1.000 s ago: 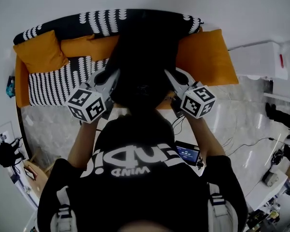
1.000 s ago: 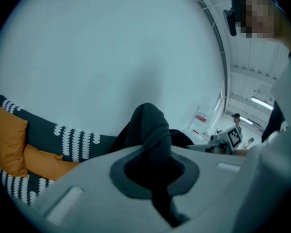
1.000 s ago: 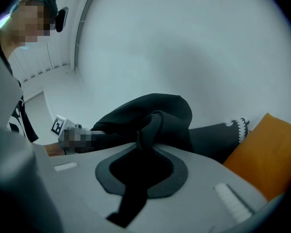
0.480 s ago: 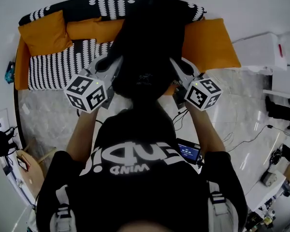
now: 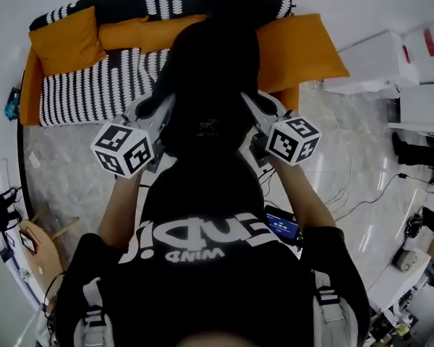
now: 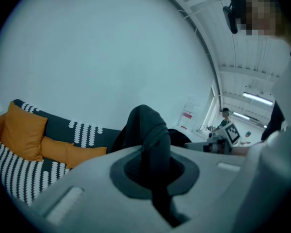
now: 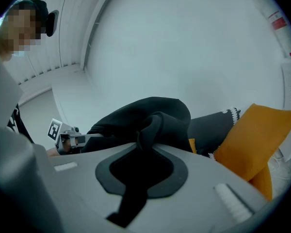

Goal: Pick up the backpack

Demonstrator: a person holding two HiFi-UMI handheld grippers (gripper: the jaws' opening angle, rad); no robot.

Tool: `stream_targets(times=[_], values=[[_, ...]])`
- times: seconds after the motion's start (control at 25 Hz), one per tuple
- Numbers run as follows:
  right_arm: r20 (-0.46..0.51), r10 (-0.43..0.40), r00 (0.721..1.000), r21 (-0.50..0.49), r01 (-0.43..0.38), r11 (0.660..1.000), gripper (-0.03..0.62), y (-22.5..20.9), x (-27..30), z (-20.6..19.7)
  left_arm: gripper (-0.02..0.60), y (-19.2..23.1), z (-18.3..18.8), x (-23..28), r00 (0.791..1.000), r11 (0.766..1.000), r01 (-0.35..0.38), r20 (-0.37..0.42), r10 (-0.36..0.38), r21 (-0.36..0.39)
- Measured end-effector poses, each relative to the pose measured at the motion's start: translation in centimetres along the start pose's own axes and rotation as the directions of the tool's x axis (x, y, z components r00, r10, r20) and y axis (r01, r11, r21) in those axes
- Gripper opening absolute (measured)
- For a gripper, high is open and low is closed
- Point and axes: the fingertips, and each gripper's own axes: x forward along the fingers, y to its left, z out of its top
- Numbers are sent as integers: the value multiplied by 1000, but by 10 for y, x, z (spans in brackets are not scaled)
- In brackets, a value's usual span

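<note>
The black backpack hangs between my two grippers, in front of the sofa. My left gripper is shut on a dark strap of the backpack at its left side. My right gripper is shut on another black strap at its right side. In the left gripper view the strap runs down between the pads of the left gripper. In the right gripper view the strap lies pinched in the right gripper, with the bag's bulk just beyond. The bag's lower part is hidden by the person's body.
The sofa has a black-and-white cover and orange cushions. White boxes stand at the right. Cables lie on the glossy floor. A small lit screen hangs by the person's right arm. Another person stands far off.
Both grippers have travelled together with the backpack still clamped in them. In the head view the sofa has slid toward the top edge and the white boxes have come further into view.
</note>
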Motion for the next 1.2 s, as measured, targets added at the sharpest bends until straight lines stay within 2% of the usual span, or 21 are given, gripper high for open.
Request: stream_targets(times=[0.28,0.56,0.84,1.2], values=[[-13,51,999,-22,-51,998,25,12,-55,-19,9,-61,-24,-22,999,999,-36,19,35,18],[-33,102,994,-94,-105,990,25,14,-106,-30,9,-113,-45,-32,990,993,-117,77,116,13],[-38,97,995,-141,-101,985,25,-2,-152,-52,9,-156,-76,-25,979,985,-172,107,172,-3],[-55,97,994,-172,-105,979,25,-17,-186,-78,8,-193,-109,-19,979,984,-180,94,179,-3]])
